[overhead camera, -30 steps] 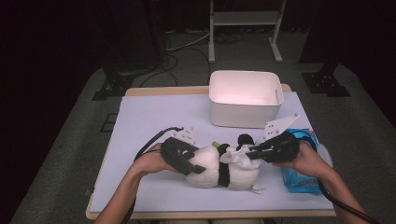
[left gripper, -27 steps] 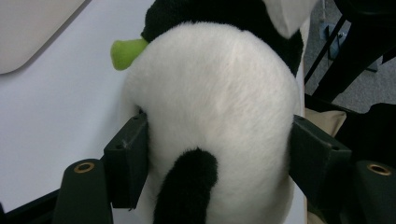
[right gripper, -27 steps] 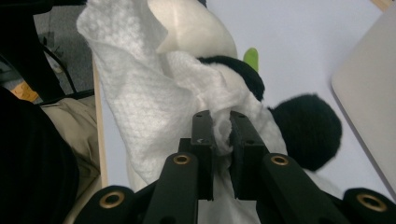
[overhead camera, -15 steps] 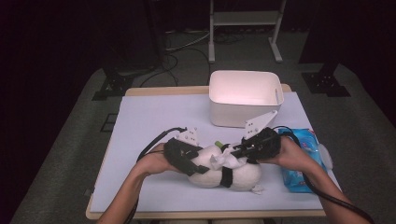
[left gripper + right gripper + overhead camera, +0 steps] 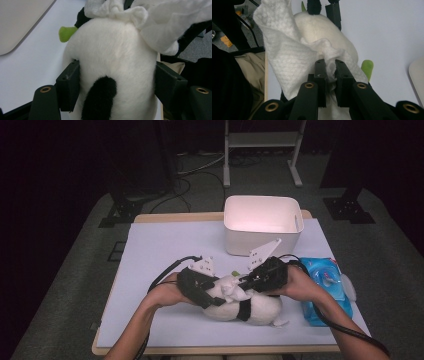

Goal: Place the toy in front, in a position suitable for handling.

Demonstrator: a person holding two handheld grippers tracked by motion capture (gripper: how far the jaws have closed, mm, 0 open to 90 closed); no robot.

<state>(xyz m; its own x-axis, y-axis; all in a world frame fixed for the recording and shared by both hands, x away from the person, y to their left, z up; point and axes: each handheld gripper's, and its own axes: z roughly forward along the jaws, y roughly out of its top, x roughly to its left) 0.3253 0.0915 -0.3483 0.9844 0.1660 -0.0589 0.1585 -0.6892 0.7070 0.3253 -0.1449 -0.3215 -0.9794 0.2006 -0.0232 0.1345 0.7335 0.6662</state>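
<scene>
Ahead of the left jaws, blocked by the plush toy wedged between them. Between the right jaws, packed with white wipe. Beyond both, white bin; right of the right jaws, blue wipe pack; open table leftward.

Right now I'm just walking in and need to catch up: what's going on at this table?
A person is wiping a plush panda lying on the table. The left gripper clamps the toy's white body between its jaws. The right gripper pinches a white wipe draped over the toy. A white bin and a blue wipes pack sit nearby.
</scene>
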